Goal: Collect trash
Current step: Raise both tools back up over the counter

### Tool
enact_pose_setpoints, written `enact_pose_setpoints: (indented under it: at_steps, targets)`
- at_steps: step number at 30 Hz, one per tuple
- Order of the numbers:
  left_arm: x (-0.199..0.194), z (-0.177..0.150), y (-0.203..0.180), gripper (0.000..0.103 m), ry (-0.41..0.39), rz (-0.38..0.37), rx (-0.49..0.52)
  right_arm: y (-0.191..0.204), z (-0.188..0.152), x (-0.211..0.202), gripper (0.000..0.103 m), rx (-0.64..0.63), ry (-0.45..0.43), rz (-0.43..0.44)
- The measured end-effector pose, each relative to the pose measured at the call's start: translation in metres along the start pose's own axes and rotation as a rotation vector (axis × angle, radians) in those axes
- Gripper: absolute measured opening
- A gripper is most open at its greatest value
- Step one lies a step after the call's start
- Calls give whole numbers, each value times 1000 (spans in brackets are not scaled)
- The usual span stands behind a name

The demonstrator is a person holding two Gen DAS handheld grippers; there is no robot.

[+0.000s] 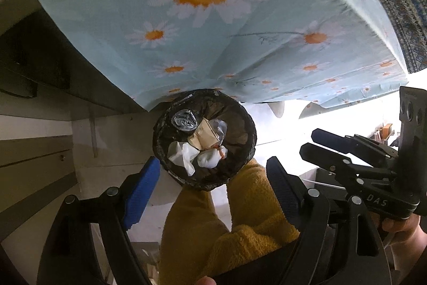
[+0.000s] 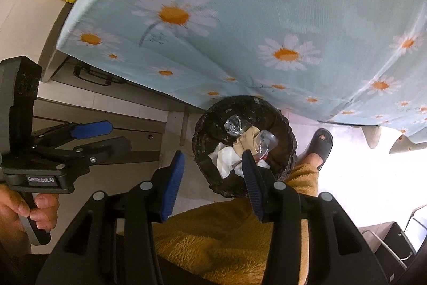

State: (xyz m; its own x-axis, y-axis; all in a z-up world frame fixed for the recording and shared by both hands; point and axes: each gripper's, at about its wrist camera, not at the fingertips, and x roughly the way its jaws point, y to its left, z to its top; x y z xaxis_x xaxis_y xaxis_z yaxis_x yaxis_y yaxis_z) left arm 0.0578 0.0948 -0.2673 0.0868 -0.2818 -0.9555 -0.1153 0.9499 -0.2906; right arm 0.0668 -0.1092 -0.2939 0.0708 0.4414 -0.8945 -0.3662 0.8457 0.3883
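Nearest me, my left gripper (image 1: 210, 191) gapes wide and my right gripper (image 2: 213, 175) stands partly apart, both empty. Their bodies read "DAS" and, I think, "GetRobot.AI". Beyond, the black bin (image 1: 204, 139) holds crumpled trash (image 1: 205, 143) beside the daisy tablecloth (image 1: 213, 26).

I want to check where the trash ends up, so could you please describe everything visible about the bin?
The bin is a small round container lined with a dark, crinkled bag. It stands upright on the pale floor at the hanging edge of the daisy-print cloth. Inside lie white crumpled tissues, brown paper and clear plastic. Neither gripper touches it; both hang above.
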Motion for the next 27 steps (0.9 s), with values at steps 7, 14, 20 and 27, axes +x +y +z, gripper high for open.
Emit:
enact_pose_setpoints:
  at_steps: [7, 14, 20, 27]
  targets:
    - [-30, -6, -6, 87, -43, -28, 18, 17, 2, -30, 50, -46, -53, -8]
    - [-73, -3, -25, 88, -126, -33, 79, 24, 0, -75, 54, -41, -157, 4]
    - [-113, 10, -44, 94, -215, -54, 115, 25, 13, -108, 58, -70, -242, -12]
    - [-140, 33, -66, 94, -287, -47, 124, 20, 48, -142, 59, -131, -318, -4]
